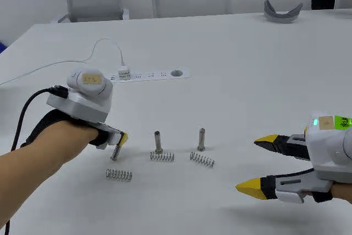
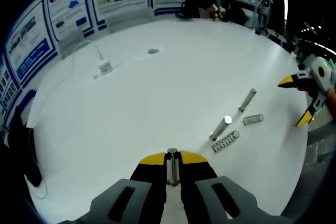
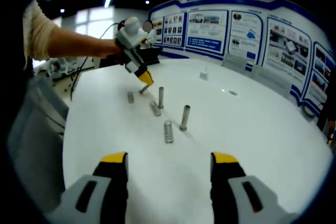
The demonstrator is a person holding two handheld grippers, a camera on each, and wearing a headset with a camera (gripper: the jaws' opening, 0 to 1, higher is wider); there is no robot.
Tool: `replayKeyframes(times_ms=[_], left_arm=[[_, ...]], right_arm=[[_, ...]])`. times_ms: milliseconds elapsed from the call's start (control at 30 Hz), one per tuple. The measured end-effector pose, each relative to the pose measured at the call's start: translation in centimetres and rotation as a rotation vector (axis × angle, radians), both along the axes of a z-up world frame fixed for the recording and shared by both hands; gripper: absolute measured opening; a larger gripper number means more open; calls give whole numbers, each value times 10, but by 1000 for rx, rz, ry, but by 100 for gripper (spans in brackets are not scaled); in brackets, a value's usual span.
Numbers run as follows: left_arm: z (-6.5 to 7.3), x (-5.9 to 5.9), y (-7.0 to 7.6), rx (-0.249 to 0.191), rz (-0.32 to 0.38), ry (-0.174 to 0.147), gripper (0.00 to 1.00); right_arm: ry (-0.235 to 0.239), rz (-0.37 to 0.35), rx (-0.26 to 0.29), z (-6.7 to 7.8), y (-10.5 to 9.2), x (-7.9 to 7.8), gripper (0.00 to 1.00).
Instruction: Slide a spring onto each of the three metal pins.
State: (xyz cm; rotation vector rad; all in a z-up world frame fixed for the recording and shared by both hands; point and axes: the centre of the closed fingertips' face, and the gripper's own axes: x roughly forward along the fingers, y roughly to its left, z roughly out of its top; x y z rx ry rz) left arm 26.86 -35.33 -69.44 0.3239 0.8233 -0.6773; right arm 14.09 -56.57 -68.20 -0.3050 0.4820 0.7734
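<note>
head view: the left gripper (image 1: pixel 118 141), over the near-left of the white bench (image 1: pixel 247 81), pinches a tilted pin (image 1: pixel 115 153), head up. two upright pins (image 1: pixel 158 142) (image 1: pixel 201 139) stand mid-bench. three springs (image 1: pixel 119 175) (image 1: pixel 162 157) (image 1: pixel 202 159) lie flat just beside them, long axes across the bench. the right gripper (image 1: pixel 247 165) hovers near right, fingers spread, with bare bench between. the gripper's tan label is unreadable.

left gripper view: the fingers press together on the pin, its long axis along the jaws.

right gripper view: the fingers are wide apart. wall posters (image 3: pixel 215 24) are too small to read.
</note>
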Motion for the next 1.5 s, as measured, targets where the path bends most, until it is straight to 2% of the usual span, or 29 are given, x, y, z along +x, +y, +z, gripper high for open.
replayKeyframes(times_ms=[267, 600, 833, 1133, 1500], left_arm=[[7, -7, 9, -37, 28, -20, 7], [8, -14, 19, -60, 48, -28, 8], [8, -16, 21, -74, 47, -23, 8], [8, -15, 21, -96, 40, -41, 8], [7, -17, 22, -98, 35, -55, 13]], right_arm=[[0, 9, -4, 0, 3, 0, 65], [0, 17, -9, 1, 6, -1, 65], [2, 19, -10, 0, 6, -2, 65], [0, 19, -16, 1, 7, -2, 65], [3, 20, -20, 0, 7, -3, 65]])
